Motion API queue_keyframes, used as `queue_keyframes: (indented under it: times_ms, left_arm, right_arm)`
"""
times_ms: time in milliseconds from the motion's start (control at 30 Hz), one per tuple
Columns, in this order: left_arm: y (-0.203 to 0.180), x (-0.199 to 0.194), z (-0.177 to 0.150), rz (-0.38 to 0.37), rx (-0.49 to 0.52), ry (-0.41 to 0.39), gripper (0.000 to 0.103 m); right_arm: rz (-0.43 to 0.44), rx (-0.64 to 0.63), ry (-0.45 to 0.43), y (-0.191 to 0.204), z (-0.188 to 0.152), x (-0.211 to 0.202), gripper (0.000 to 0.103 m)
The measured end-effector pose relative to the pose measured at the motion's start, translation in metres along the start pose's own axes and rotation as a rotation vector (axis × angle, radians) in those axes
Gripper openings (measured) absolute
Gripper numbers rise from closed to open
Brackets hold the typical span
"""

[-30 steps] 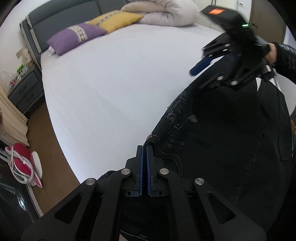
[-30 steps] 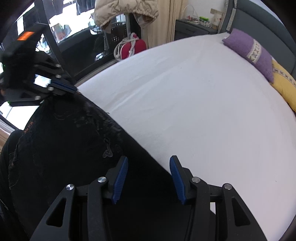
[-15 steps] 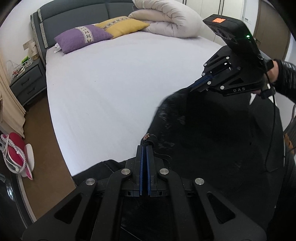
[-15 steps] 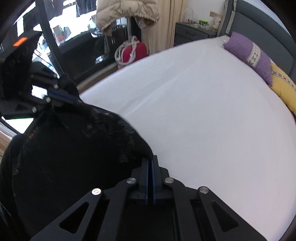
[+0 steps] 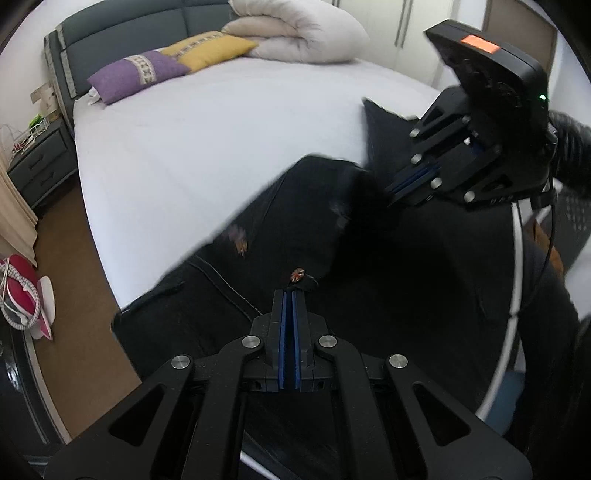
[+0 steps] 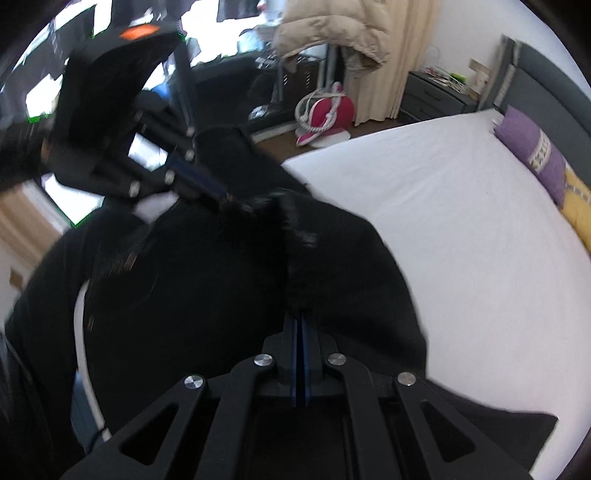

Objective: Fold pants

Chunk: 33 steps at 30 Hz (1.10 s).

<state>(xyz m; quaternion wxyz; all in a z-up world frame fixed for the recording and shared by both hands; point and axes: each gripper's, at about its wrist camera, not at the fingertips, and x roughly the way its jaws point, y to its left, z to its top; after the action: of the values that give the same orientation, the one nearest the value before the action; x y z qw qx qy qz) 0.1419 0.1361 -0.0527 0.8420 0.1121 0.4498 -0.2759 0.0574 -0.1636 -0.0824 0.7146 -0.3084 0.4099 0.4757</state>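
The black pants (image 5: 295, 206) hang bunched between both grippers over the near edge of the white bed (image 5: 221, 129). In the left wrist view my left gripper (image 5: 289, 295) is shut on a stitched edge of the pants beside a small metal rivet (image 5: 297, 274). At the upper right of that view my right gripper (image 5: 397, 192) is shut on another part of the cloth. From the right wrist view, the right gripper (image 6: 300, 314) clamps a fold of the pants (image 6: 203, 277), and the left gripper (image 6: 221, 195) pinches the far edge, blurred. A dark sleeve shows behind each gripper.
A purple pillow (image 5: 136, 74), a yellow pillow (image 5: 210, 50) and a rolled duvet (image 5: 295, 33) lie at the bed's head. A grey nightstand (image 5: 37, 162) and a red-and-white object (image 5: 22, 295) stand on the brown floor. A beige jacket (image 6: 332, 33) hangs beyond the bed (image 6: 461, 240).
The right gripper's jaws came together on the pants' edge. Both grippers then moved sideways with the cloth, which now stands bunched higher between them.
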Motion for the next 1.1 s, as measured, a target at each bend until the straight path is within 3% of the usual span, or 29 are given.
queue_keyframes:
  times_ms: [433,667,1100]
  left_arm:
    - [-0.097,-0.012,-0.087,-0.069,0.035,0.118,0.001]
    - [-0.11,-0.02,-0.102,-0.073,0.024,0.12,0.001]
    - [-0.108,-0.022,-0.119,-0.072,0.012,0.134,0.002]
  right_arm:
    - [-0.122,-0.284,0.195,0.116,-0.081,-0.016,0.004]
    - [-0.155,-0.346,0.222,0.154,-0.091,-0.019,0.004]
    - [-0.192,-0.342,0.249,0.178,-0.107,-0.013,0.004]
